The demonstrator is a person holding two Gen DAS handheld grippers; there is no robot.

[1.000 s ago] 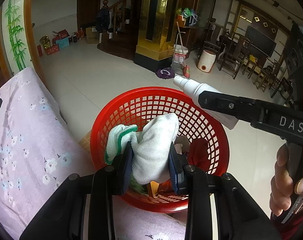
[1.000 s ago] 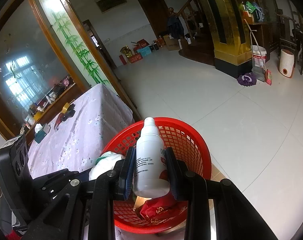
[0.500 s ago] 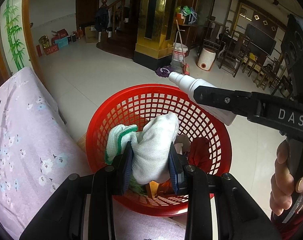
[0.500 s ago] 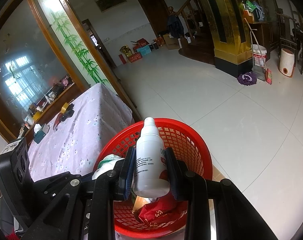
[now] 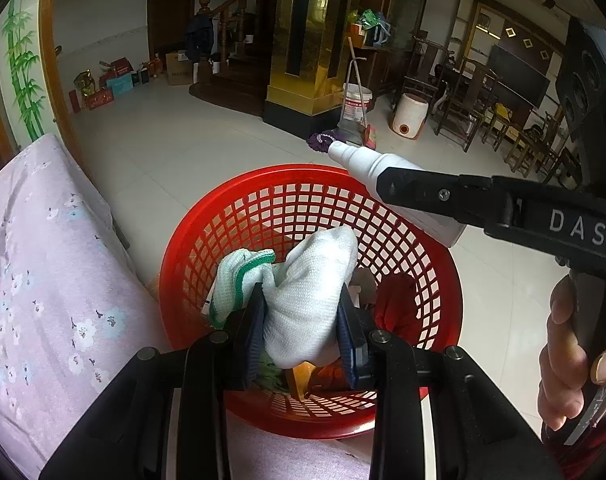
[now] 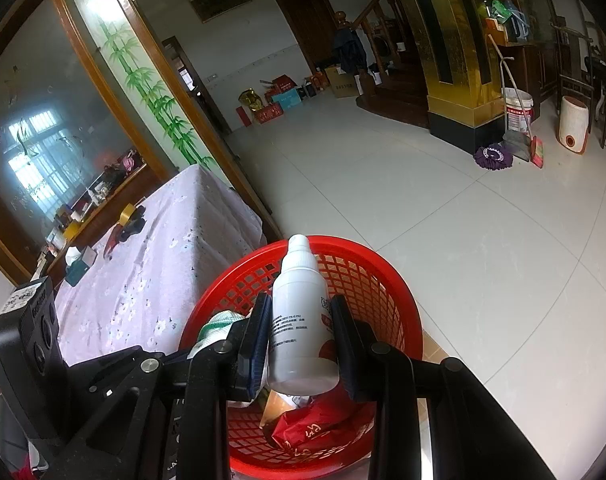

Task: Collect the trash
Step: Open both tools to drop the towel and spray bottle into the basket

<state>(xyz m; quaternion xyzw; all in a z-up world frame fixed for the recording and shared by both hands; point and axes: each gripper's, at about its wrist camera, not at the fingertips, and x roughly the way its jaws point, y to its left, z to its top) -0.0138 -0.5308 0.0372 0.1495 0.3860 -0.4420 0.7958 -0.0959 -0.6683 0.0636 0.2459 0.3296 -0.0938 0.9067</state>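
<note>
Both loads poised over the red basket (image 5: 207, 240)

Left hand-held gripper (image 5: 301, 330) clamps the white cloth (image 5: 307, 292) above the basket's middle; right hand-held gripper (image 6: 303, 344) grips the spray bottle (image 6: 301, 320) over it, ready for dropping; basket sits by the counter (image 5: 43, 280) edge.

Right tool (image 6: 303, 338) is clamped on a white spray bottle (image 6: 301, 312), held upright above the red mesh basket (image 6: 383, 280). Basket contains a red wrapper (image 6: 315, 426) and a white-green cloth (image 6: 219, 326). Basket sits beside the surface (image 6: 151, 264) covered in floral cloth.
</note>
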